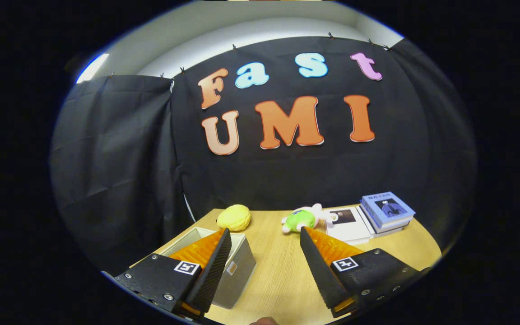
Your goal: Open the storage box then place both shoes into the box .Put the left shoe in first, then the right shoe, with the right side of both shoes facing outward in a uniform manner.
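Note:
My gripper (265, 237) stands open above the wooden table (278, 271), with nothing between its fingers. A grey storage box (237, 271) with a pale rim sits on the table under and just beside the left finger (217, 266), which hides much of it. Whether the box has a lid on it I cannot tell. The right finger (318, 266) hangs over bare table.
Beyond the fingers, near the booth's wall, lie a yellow lumpy soft toy (234, 217) and a green and pink plush toy (303, 219). To the right of them rests a stack of books (385, 211) beside a white booklet (348, 225). The table's edge runs close behind these.

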Tool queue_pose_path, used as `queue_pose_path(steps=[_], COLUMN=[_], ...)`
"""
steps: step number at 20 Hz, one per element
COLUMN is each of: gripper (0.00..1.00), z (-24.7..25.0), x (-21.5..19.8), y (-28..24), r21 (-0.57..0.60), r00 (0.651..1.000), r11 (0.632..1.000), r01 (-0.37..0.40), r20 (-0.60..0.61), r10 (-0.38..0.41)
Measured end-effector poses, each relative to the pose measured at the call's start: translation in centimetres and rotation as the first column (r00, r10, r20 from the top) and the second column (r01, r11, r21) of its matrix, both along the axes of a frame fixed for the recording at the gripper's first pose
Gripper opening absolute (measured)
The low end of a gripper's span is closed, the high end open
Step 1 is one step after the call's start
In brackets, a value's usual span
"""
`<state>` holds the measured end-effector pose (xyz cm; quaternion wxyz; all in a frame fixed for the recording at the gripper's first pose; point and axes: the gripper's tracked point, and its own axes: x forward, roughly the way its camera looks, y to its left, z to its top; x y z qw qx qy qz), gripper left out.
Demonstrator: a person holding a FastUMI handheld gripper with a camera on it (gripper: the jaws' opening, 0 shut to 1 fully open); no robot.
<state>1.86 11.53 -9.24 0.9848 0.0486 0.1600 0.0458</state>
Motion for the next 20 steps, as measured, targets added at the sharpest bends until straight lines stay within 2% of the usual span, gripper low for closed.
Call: queue_pose_path(steps=[3, 6, 11, 16, 20], gripper=[0.97, 0.97, 0.97, 0.97, 0.97], z=[1.7, 4.2, 8.8, 10.5, 10.6], x=[-1.8, -3.0, -5.2, -7.0, -7.6], y=[-3.0, -6.6, -10.7, -13.4, -14.0], r21=[-0.059, -0.104, -0.108, -0.143, -0.121], r00=[0.997, 0.985, 0.952, 0.933, 0.936], r11=[0.998, 0.993, 0.986, 0.971, 0.975], r01=[0.002, 0.062, 0.127, 0.192, 0.185], r20=[0.076, 0.164, 0.293, 0.335, 0.324], r10=[0.003, -0.045, -0.091, -0.135, -0.137])
